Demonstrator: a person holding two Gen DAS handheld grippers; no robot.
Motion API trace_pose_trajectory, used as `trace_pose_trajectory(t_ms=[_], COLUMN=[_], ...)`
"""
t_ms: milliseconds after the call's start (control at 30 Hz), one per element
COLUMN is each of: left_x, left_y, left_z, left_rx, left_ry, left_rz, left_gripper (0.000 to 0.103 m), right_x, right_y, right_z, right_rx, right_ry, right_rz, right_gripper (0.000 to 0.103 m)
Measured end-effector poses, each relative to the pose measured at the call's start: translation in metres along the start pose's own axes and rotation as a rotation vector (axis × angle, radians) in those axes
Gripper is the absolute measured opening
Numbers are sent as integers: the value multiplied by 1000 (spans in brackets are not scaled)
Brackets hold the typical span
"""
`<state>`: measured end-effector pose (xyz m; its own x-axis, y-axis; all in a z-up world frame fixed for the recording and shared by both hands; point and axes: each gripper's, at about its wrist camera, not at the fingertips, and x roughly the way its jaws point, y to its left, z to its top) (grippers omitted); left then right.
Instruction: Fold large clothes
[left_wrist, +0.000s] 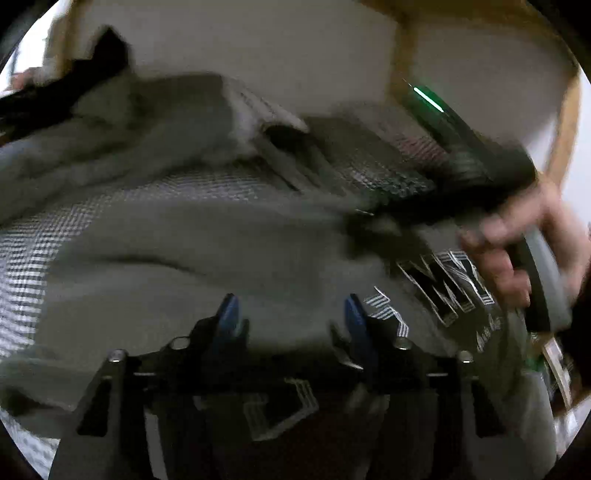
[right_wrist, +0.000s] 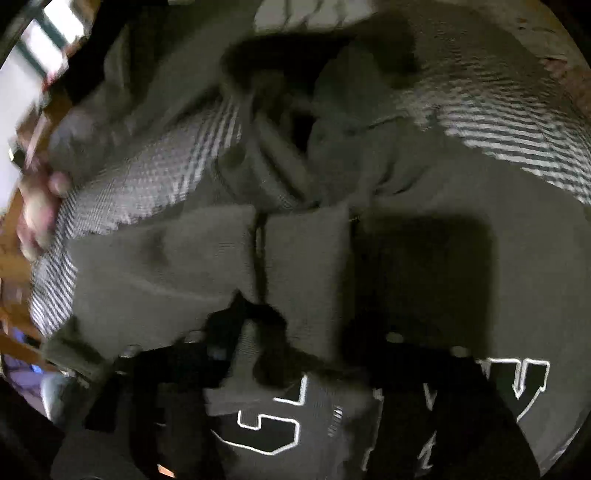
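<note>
Here, striped bedding surrounds the grey sweatshirt.

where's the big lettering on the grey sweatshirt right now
In the left wrist view the lettering lies on the sweatshirt at lower right, beside the person's hand, beyond the left gripper.

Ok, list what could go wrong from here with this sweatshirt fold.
1. The left hand-held gripper is open above the grey sweatshirt, nothing between its fingers, so closing here would likely miss the cloth.
2. The sleeve cuff lies loose between the right hand-held gripper fingers, unpinched; it may slip out.
3. The hood is bunched on the checked cover; folding now may trap wrinkles.
</note>
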<state>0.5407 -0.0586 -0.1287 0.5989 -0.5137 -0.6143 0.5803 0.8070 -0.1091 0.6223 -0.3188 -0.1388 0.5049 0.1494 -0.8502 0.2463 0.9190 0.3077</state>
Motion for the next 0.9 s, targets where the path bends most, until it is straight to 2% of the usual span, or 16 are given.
trace_pose_trajectory(t_ms=[33,100,200,233,300,333,367,467,567,600,667,733,767,800,833,900], left_x=[-4,7,25,23,16,14,11,8,7,4,-9,-30,-41,-47,-46,-30], left_y=[9,27,52,54,51,48,46,40,45,44,45,45,45,47,48,50], left_z=[2,-1,-21,-28,-34,-36,-40,-48,-51,-50,-39,-23,-12,0,9,20], left_rx=[-4,-14,-112,-132,-94,-88,-88,-45,-34,-45,-93,-115,-115,-116,-109,-82], left_ry=[7,81,200,208,192,190,190,203,208,210,177,99,48,7,-13,-9], left_rz=[25,40,-6,-25,-17,-23,-32,-25,-18,-23,-66,-70,-56,-36,-14,33], left_gripper=[72,72,70,66,63,63,63,63,63,63,63,63,64,78,90,91], right_x=[-1,14,30,29,23,21,13,-4,1,4,-6,-31,-49,-63,-67,-60], right_y=[-6,-21,-24,-19,-6,-4,-7,-29,-47,-50,-51,-47,-37,-24,-16,10], right_z=[-3,-8,-14,-17,-22,-24,-27,-27,-38,-42,-44,-41,-44,-45,-44,-42], right_rx=[9,59,86,66,3,0,32,113,169,175,159,115,69,23,-5,-74], right_ry=[-7,45,71,60,32,30,10,-40,-35,-29,-73,-184,-267,-320,-328,-289], right_rz=[-2,38,30,40,5,35,95,116,47,57,36,37,32,10,1,-27], right_gripper=[89,88,70,51,37,12,12,9,5,6,22,75,85,92,92,92])
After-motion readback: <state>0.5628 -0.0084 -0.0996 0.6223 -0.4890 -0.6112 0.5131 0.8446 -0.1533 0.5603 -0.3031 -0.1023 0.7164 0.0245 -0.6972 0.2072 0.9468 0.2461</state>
